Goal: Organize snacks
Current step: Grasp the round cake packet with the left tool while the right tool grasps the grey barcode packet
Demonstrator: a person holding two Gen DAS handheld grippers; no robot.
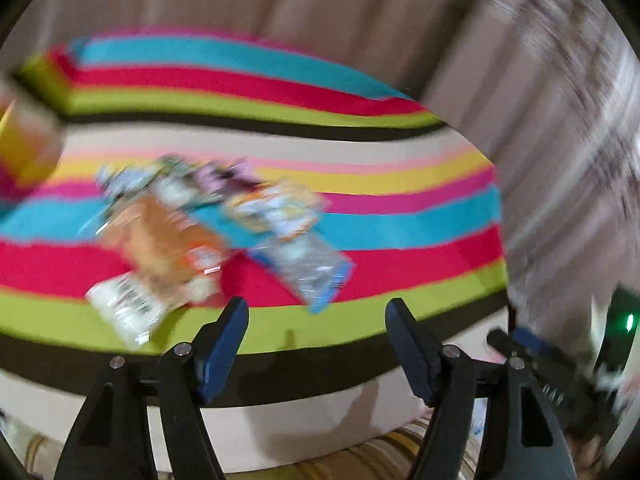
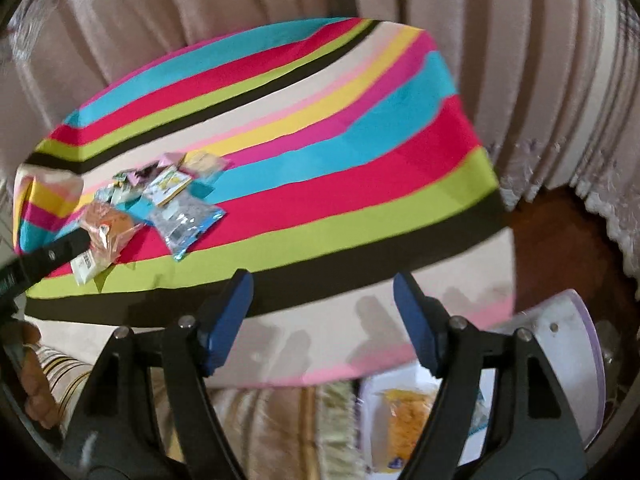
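Note:
A pile of snack packets lies on a striped tablecloth. It includes an orange packet and a clear blue-edged packet, also seen in the right wrist view as the orange packet and the blue-edged packet. My left gripper is open and empty, just in front of the pile; the left wrist view is blurred. My right gripper is open and empty, over the table's near edge. The left gripper's arm shows at the left beside the pile.
A white tray with a yellow snack packet sits low at the right, below the table. Beige curtains hang behind. A patterned cushion or rug lies below the table edge. The striped cloth covers the whole table.

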